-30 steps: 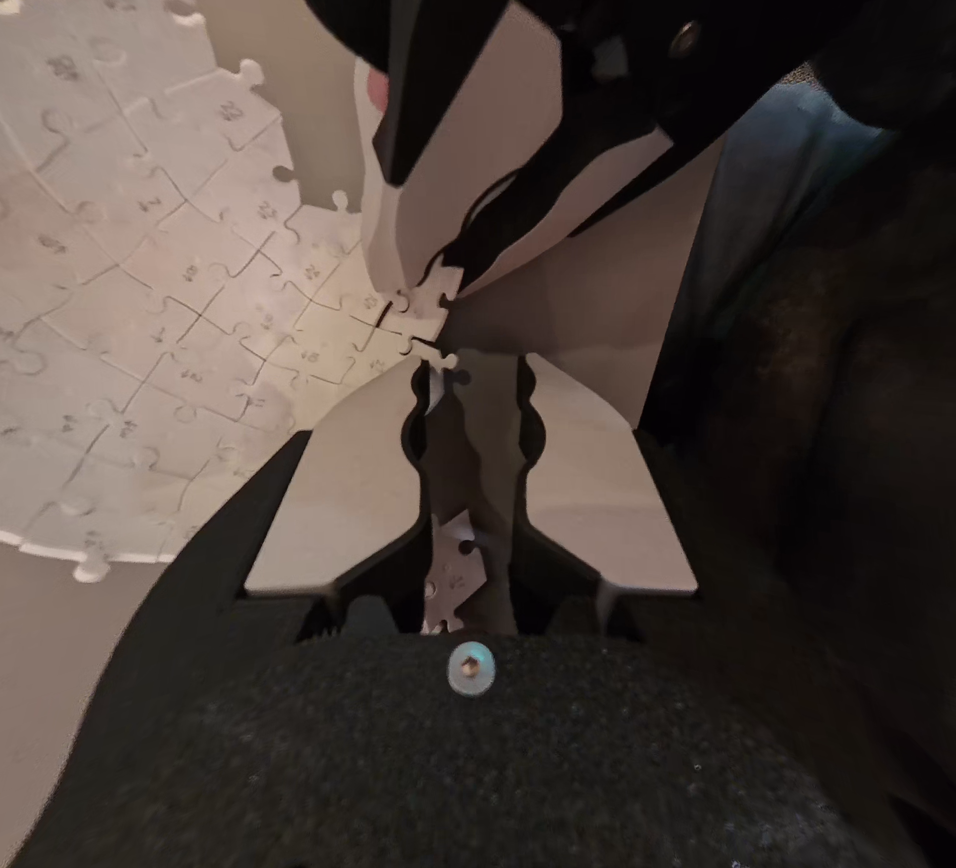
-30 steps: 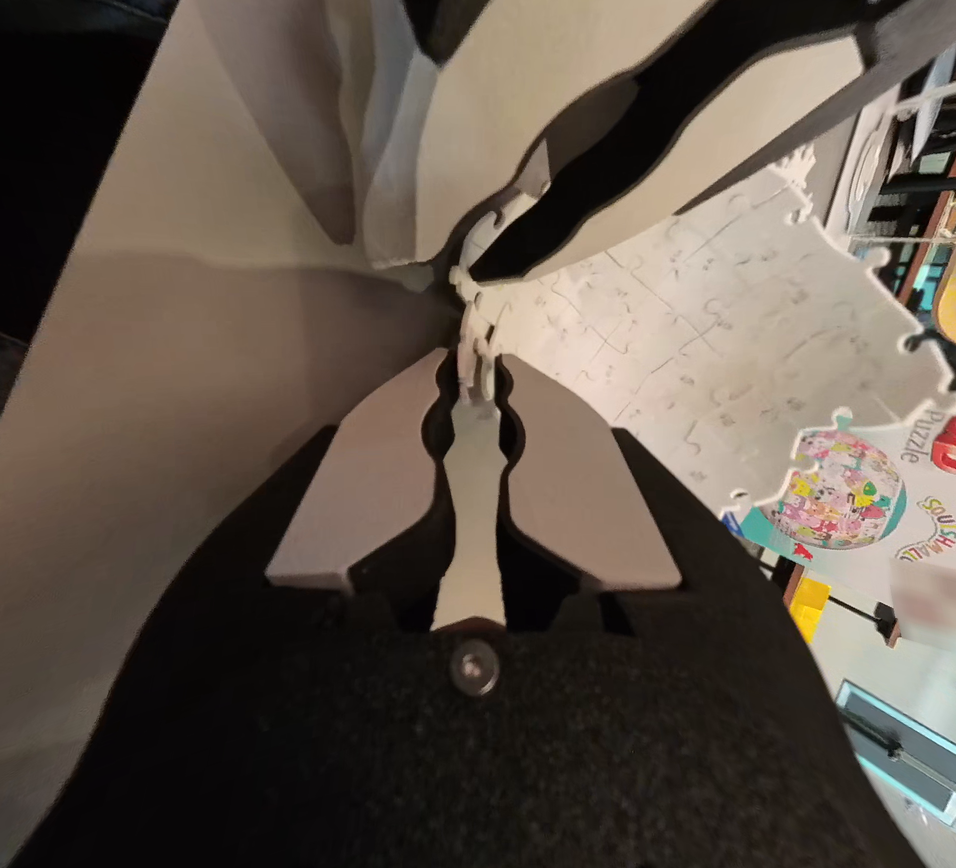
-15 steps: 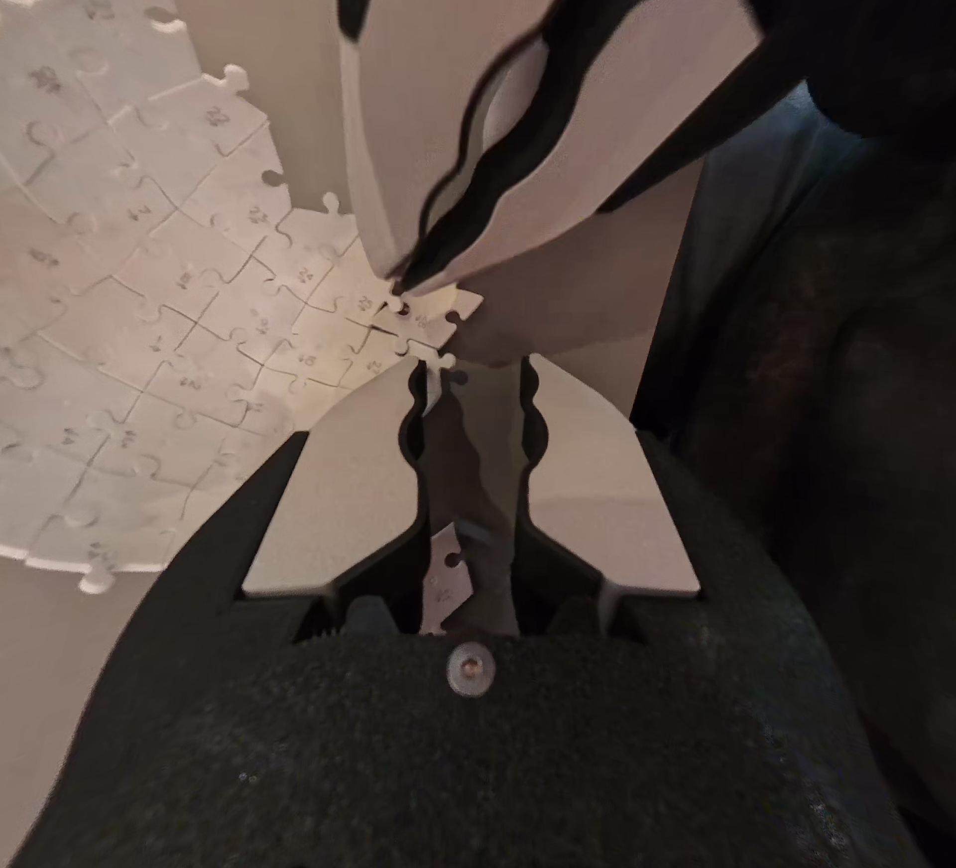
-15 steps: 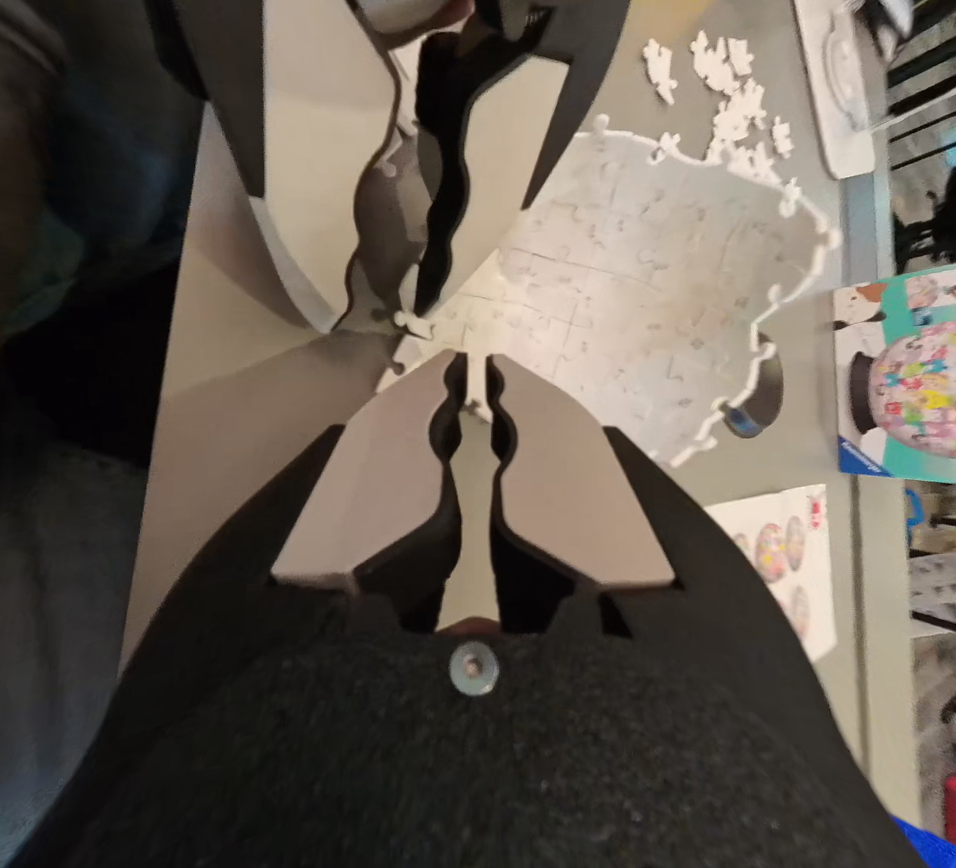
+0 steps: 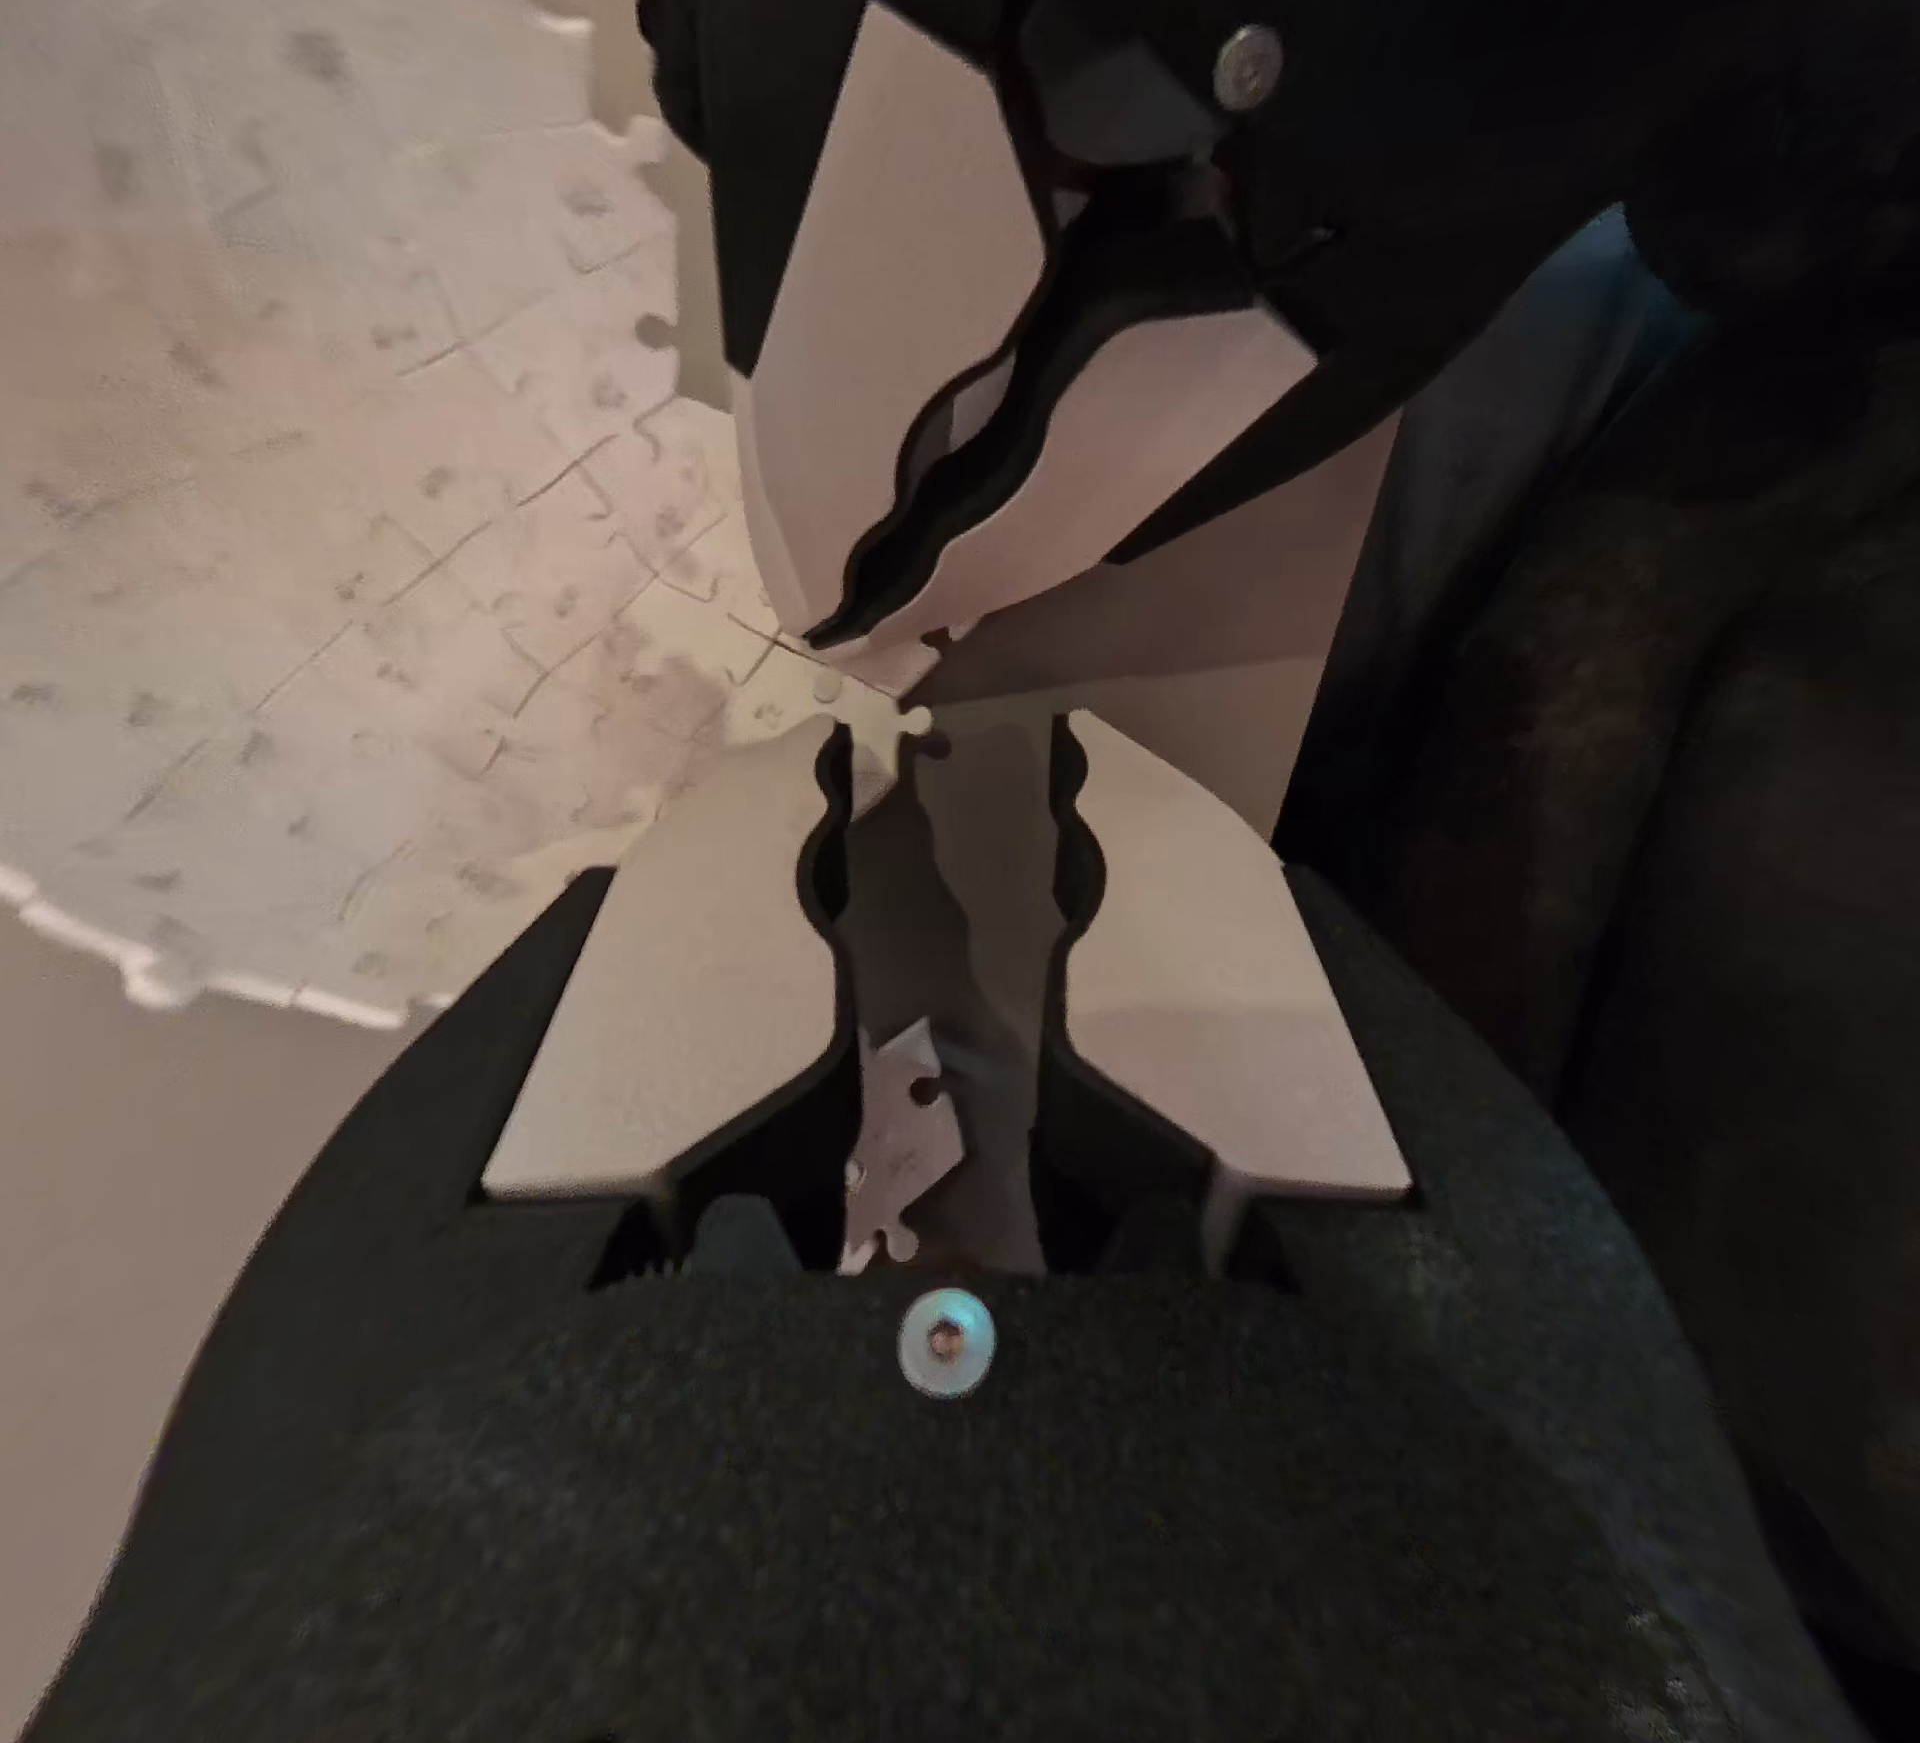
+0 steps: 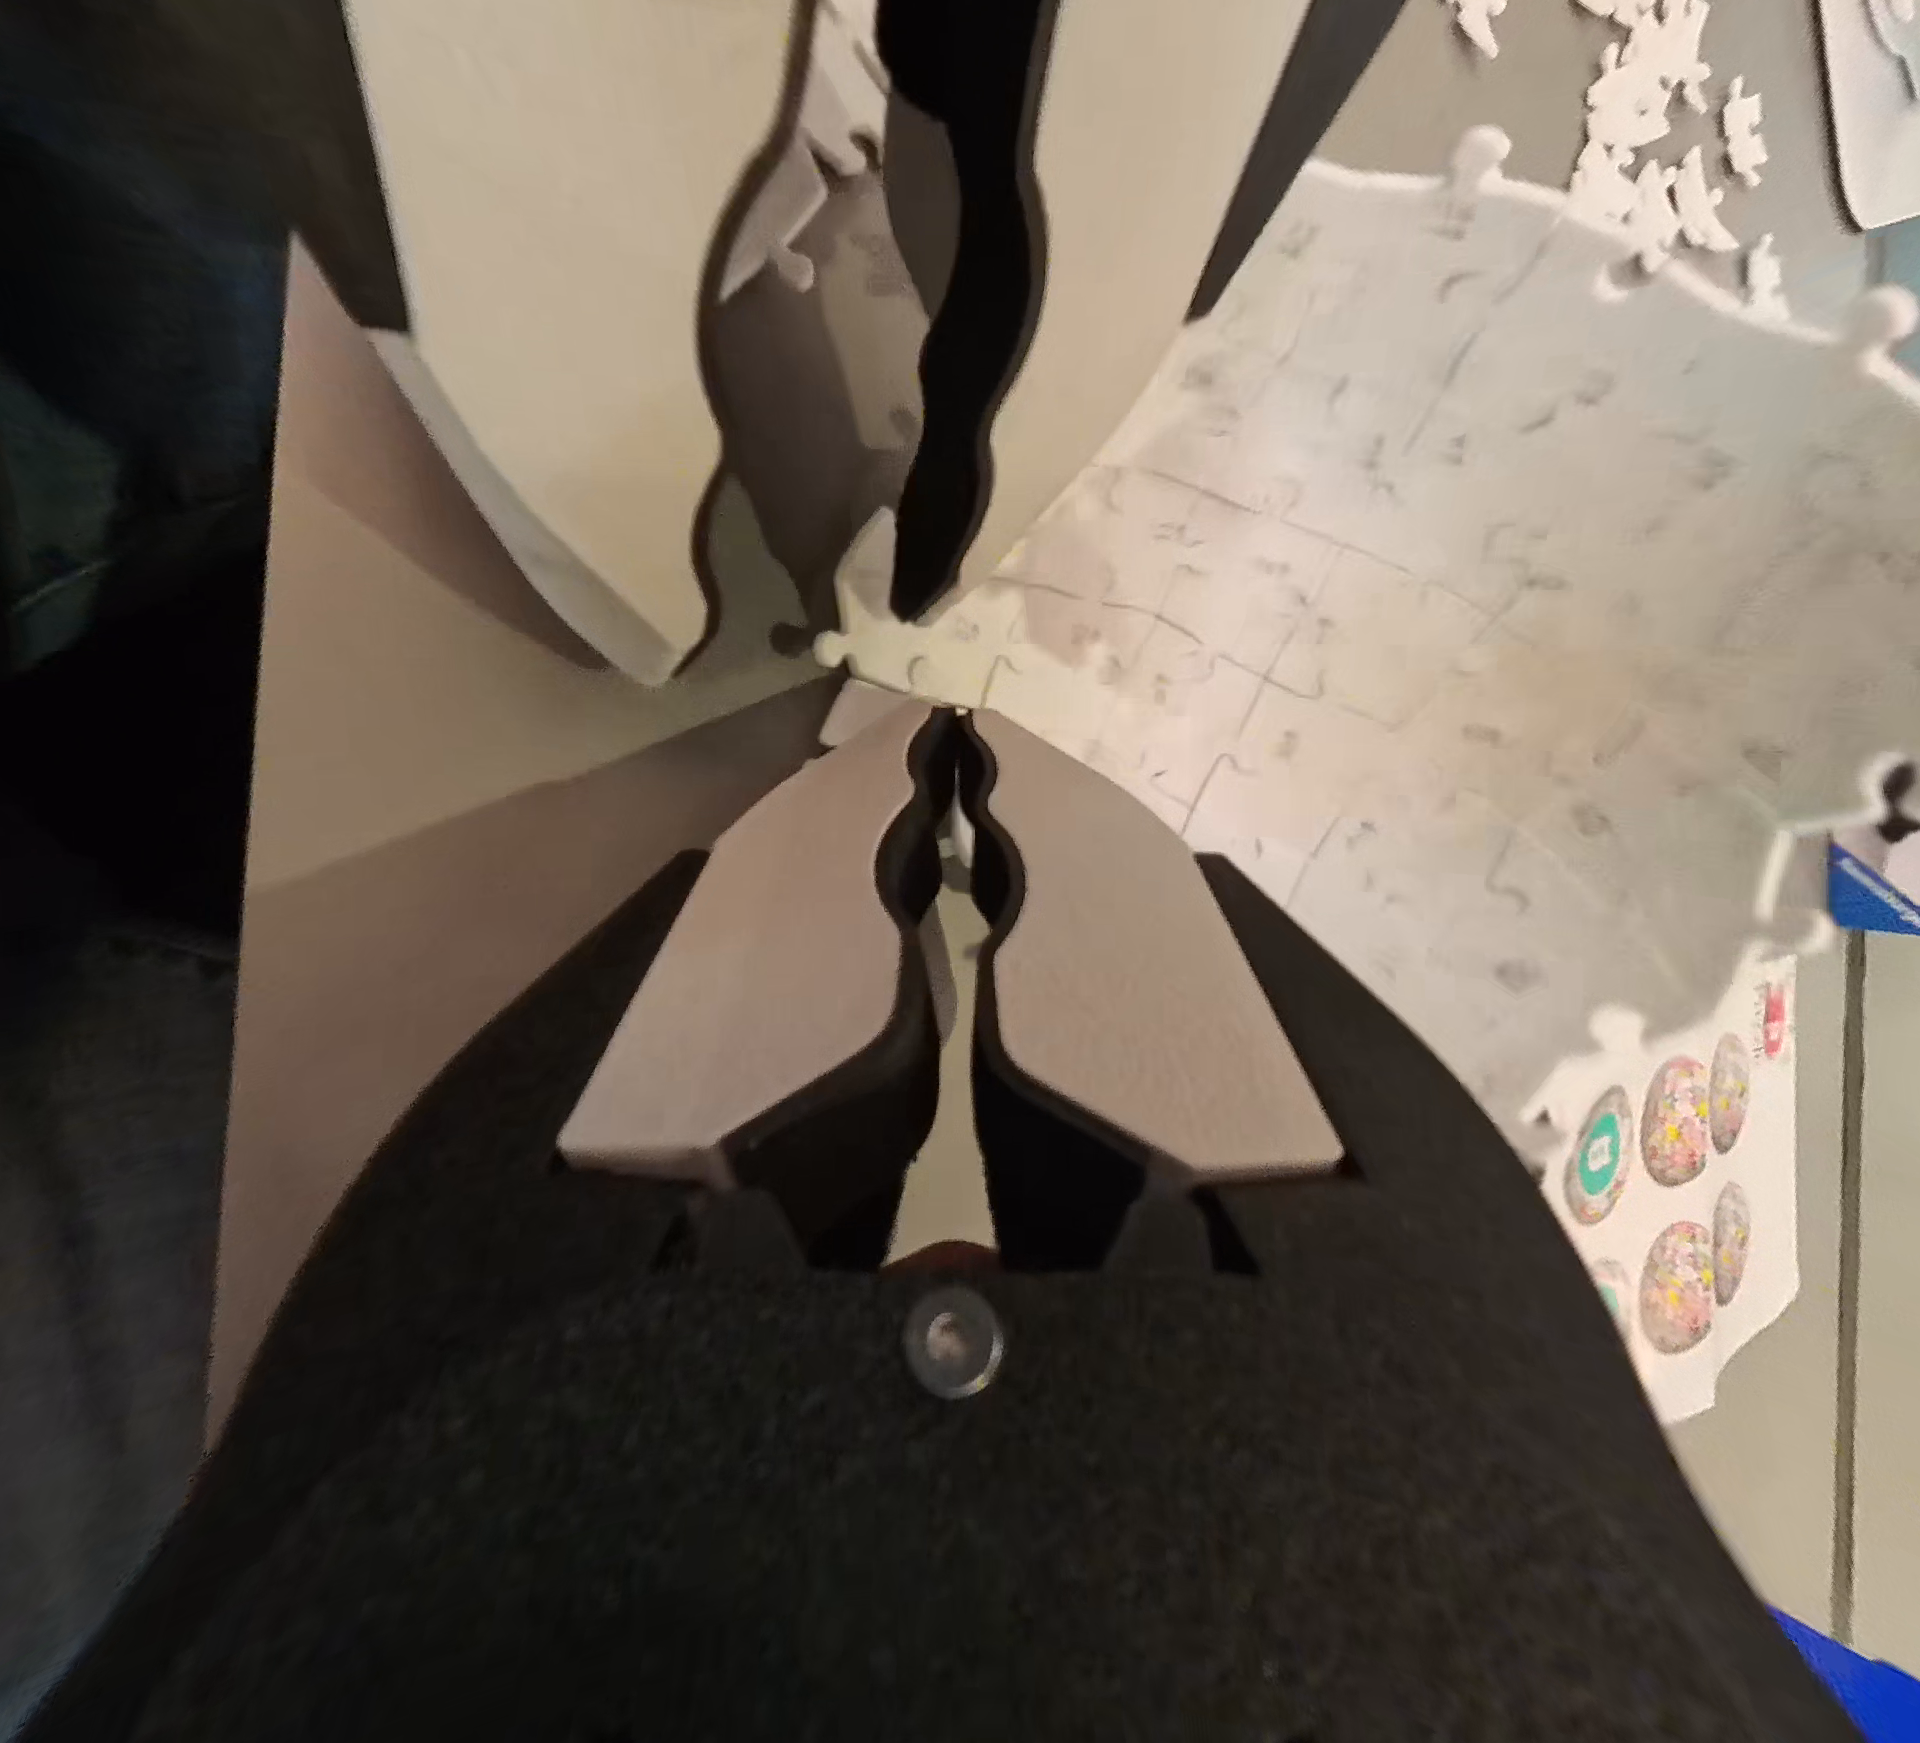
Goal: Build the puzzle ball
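Together, both grippers' jaws meeting at puzzle shell (image 5: 343, 488) edge

The assembled puzzle sheet (image 6: 1455, 613) lies on the worktop (image 6: 1829, 550). Both claws meet at its near corner: right claw (image 6: 954, 727) below it, left claw (image 6: 800, 613) above. Loose pieces (image 6: 1652, 83) lie beyond the sheet's far edge; a leaflet (image 6: 1683, 1205) lies beside its right edge.
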Demonstrator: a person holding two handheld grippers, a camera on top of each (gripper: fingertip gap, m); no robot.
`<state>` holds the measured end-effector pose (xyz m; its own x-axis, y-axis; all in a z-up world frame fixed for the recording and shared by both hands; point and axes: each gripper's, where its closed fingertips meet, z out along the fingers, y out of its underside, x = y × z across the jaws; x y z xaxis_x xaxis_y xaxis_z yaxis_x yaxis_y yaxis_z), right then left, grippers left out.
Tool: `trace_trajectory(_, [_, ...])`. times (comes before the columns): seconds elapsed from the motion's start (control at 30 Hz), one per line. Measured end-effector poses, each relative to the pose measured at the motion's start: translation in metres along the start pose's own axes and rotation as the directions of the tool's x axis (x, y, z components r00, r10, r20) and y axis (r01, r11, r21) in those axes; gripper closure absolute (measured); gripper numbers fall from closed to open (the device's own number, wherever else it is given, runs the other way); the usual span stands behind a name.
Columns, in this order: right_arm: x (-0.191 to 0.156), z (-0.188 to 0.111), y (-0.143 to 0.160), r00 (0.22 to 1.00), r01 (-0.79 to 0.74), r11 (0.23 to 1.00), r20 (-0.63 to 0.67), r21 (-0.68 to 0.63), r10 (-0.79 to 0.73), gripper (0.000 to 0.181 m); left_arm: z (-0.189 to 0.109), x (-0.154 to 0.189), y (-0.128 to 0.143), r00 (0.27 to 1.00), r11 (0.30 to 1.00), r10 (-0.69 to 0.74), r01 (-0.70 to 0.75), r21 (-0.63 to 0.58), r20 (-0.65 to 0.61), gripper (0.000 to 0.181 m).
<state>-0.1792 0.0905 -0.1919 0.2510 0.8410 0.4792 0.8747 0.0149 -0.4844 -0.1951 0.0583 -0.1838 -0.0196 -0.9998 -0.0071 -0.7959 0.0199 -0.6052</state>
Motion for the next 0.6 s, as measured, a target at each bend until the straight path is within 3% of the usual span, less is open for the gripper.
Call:
trace_trajectory(0.17, [-0.002,0.001,-0.001,0.998,-0.062,0.998,0.025,0.013,0.062,0.181,-0.028,-0.007,-0.011,0.997,0.989,-0.063,0.055,0.141,0.054,0.145])
trace_trajectory(0.27, [-0.002,0.001,-0.001,0.999,-0.036,0.999,0.000,0.008,0.036,0.181,-0.044,-0.022,-0.012,0.977,0.955,-0.190,0.161,0.249,0.095,0.148])
trace_trajectory(0.33, [-0.002,0.000,-0.001,0.999,-0.002,1.000,-0.039,-0.016,0.001,0.181,-0.043,-0.036,-0.001,0.949,0.934,-0.293,0.260,0.243,0.112,0.148])
trace_trajectory(0.43, [-0.001,0.000,0.000,0.996,0.003,0.999,-0.088,-0.041,-0.006,0.181,-0.038,-0.050,0.015,0.899,0.890,-0.426,0.397,0.224,0.099,0.142])
trace_trajectory(0.5, [-0.001,0.000,0.000,0.994,-0.011,0.999,-0.107,-0.040,0.007,0.181,-0.043,-0.047,0.010,0.893,0.862,-0.449,0.428,0.272,0.016,0.145])
trace_trajectory(0.6, [-0.001,0.000,0.000,0.993,-0.025,0.999,-0.114,-0.030,0.021,0.181,-0.057,-0.051,0.003,0.881,0.823,-0.473,0.441,0.358,0.001,0.145])
